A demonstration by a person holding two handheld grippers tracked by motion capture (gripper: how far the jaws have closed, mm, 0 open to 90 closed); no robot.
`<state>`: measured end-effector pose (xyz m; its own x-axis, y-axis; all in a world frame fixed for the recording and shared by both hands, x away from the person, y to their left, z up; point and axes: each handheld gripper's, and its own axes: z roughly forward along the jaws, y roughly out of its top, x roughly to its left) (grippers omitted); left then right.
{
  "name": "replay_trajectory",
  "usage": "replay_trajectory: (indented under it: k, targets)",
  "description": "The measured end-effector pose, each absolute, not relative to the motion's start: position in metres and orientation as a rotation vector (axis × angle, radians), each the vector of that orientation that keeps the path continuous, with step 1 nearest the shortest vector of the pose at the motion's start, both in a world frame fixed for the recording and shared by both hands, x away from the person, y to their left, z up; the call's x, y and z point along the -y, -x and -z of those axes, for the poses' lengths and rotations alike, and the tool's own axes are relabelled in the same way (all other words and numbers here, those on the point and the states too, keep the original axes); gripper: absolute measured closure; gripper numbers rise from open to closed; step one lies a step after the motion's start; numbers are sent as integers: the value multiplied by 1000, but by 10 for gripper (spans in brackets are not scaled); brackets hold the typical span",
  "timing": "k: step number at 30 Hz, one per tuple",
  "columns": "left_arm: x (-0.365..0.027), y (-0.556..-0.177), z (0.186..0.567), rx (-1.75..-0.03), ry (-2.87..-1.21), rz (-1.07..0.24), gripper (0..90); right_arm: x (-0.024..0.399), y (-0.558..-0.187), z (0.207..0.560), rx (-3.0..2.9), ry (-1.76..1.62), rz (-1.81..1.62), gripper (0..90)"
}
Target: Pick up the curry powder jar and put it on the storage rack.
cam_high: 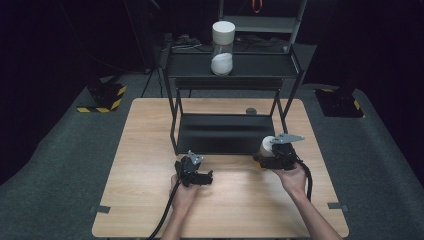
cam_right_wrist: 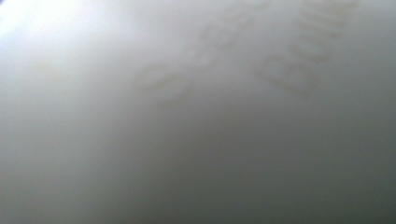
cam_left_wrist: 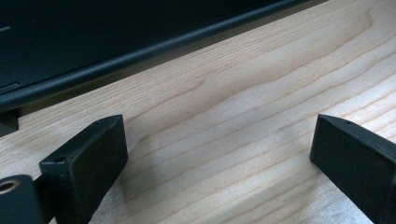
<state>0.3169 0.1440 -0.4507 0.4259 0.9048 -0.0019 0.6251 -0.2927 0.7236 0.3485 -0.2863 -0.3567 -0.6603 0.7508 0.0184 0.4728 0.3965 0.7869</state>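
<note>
We see a wood surface [cam_high: 150,150] on dark grey carpet in a dim room, w/ a black shelf rack [cam_high: 225,132] at its far-centre edge and a capped jar [cam_high: 223,47] on the rack's upper shelf. Left tool [cam_high: 206,177] sits released over bare wood, plenty of free room around it. Right tool [cam_high: 260,159] is clenched on a white cup [cam_high: 267,146] just by the rack's front right corner; the surface's right edge is near.

Worktop [cam_left_wrist: 243,121]: pale wood, visible grain, satin-smooth. Rack [cam_high: 225,131]: black metal, matt finish. Left hand-held gripper [cam_left_wrist: 219,154] jaws: matt black plastic, faintly textured. White container [cam_high: 266,146] in right hand-held gripper [cam_high: 263,155]: smooth, slightly glossy, blurred faint print up close.
</note>
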Motion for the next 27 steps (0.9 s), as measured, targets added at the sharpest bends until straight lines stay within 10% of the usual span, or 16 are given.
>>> replay_trajectory:
  k: [27]
  targets:
    - [-144, -317, 451, -1289, -2027, -549, 39, 297, -346, 315, -2314, -1079, -1195, 314]
